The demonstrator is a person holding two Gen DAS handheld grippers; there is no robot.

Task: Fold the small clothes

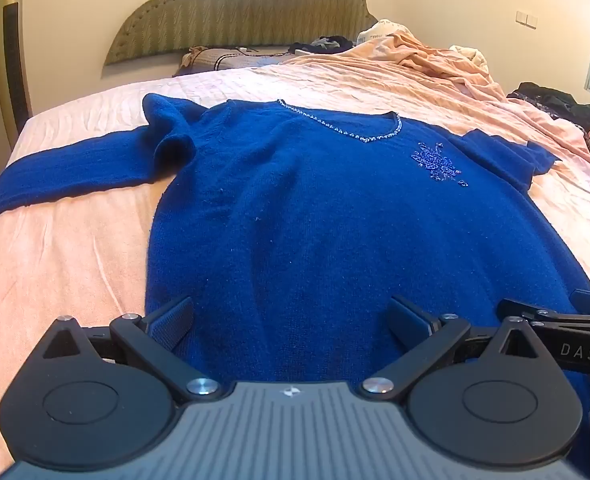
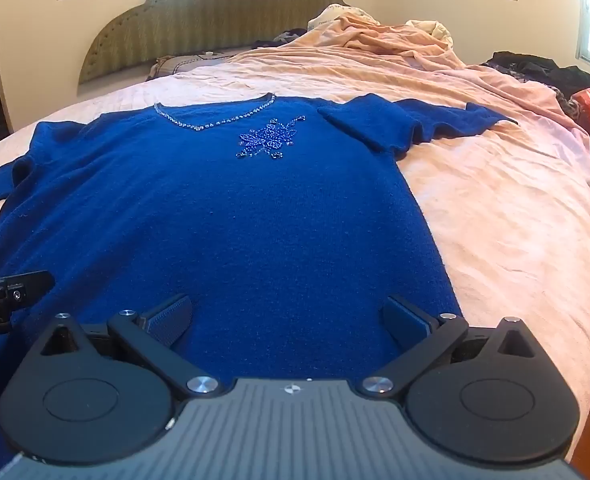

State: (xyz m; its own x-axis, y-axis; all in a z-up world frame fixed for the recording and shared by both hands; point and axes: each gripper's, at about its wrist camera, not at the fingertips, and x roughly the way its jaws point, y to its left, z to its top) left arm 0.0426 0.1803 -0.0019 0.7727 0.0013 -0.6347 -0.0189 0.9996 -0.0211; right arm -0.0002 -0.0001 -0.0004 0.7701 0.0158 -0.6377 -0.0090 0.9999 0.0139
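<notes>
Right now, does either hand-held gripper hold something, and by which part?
Nothing is held. The left hand-held gripper and right hand-held gripper are open over the blue sweater.

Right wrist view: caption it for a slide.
Open right tongs over the hem of a blue beaded sweater spread flat on a peach-covered bed.

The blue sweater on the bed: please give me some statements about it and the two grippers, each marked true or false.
1. The sweater lies face up on the bed. True.
2. The left gripper is shut on the hem. False: it is open, holding nothing.
3. The right gripper is open. True.
4. The neckline is plain. False: beads trim it.
5. Both sleeves are folded over the chest. False: they lie out to the sides.
</notes>
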